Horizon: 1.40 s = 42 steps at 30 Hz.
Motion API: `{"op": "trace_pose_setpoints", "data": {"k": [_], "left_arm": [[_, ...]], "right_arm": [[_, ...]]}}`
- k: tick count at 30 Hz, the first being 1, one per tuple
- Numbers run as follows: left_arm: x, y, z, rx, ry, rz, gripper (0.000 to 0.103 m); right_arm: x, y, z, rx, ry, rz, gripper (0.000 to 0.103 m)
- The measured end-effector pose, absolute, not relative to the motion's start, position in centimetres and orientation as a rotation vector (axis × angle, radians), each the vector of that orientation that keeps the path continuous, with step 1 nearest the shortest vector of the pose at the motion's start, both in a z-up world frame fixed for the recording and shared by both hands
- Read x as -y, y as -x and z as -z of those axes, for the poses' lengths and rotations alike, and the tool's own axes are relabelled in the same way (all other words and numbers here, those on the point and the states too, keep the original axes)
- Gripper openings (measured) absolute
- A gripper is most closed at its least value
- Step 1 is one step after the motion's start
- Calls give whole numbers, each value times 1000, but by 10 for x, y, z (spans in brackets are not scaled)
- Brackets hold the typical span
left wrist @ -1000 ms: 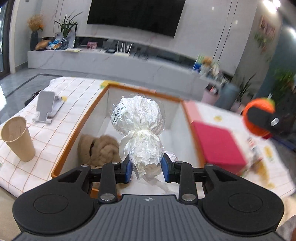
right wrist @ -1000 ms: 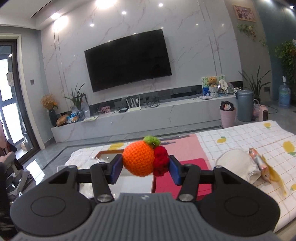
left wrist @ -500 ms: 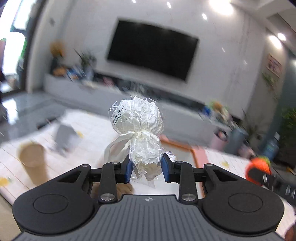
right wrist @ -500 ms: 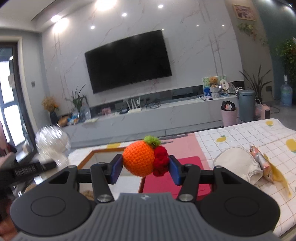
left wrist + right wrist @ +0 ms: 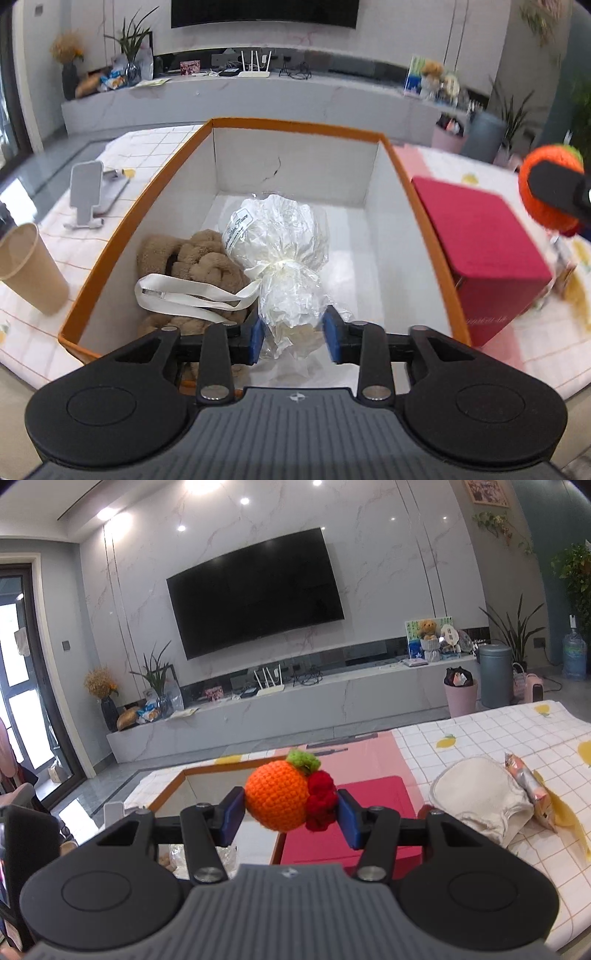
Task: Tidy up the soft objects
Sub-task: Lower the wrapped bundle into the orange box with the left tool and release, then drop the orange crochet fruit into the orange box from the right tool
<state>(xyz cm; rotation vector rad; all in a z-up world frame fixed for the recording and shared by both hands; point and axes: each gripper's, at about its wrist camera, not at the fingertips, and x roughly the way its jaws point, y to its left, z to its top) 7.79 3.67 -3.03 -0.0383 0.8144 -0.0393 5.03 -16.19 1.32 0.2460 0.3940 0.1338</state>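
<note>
In the left wrist view, my left gripper [image 5: 293, 341] is shut on the tail of a white plastic-wrapped bundle [image 5: 275, 245] and holds it inside the orange-rimmed box [image 5: 295, 127]. A brown plush toy [image 5: 192, 262] and the bundle's white ribbon [image 5: 184, 295] lie in the box to the left. My right gripper [image 5: 290, 819] is shut on an orange crocheted fruit [image 5: 279, 799] with a green top and red berries. It holds the fruit above the box's right side; the fruit also shows in the left wrist view [image 5: 550, 192].
A red box [image 5: 484, 254] stands right of the orange-rimmed box. A paper cup [image 5: 29, 269] and a phone stand [image 5: 88, 192] are on the left. A cream cloth pouch [image 5: 480, 797] and a snack packet [image 5: 526, 786] lie on the checked tablecloth at right.
My left gripper swung up and then tilted back down, bringing the white bundle low into the box beside the plush toy. The right gripper stayed almost still with the fruit.
</note>
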Motion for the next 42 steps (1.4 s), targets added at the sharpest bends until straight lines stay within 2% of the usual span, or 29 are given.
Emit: {"op": "trace_pose_setpoints", "data": {"k": [1, 2, 3, 5, 18, 21, 25, 39, 42], "left_arm": [[-35, -77, 30, -813, 32, 31, 48], [-34, -74, 27, -803, 31, 23, 56], [-33, -71, 25, -785, 29, 10, 70], [-30, -70, 14, -729, 25, -4, 79], [-78, -73, -15, -730, 114, -275, 80], [-89, -71, -15, -744, 135, -282, 80], [-94, -69, -16, -749, 140, -287, 80], [-103, -71, -6, -782, 165, -275, 79], [-105, -70, -7, -781, 177, -276, 79]], "right_arm": [[162, -51, -12, -399, -249, -132, 53], [163, -51, -12, -398, -258, -128, 53], [165, -51, -12, -395, -268, -123, 53], [165, -50, -12, -398, -261, -125, 53], [150, -49, -22, -437, -223, -205, 53], [133, -49, -25, -459, -126, -267, 53], [112, -56, -15, -541, -15, -265, 53], [85, -73, 14, -656, 62, -210, 54], [83, -72, 17, -662, 73, -199, 57]]}}
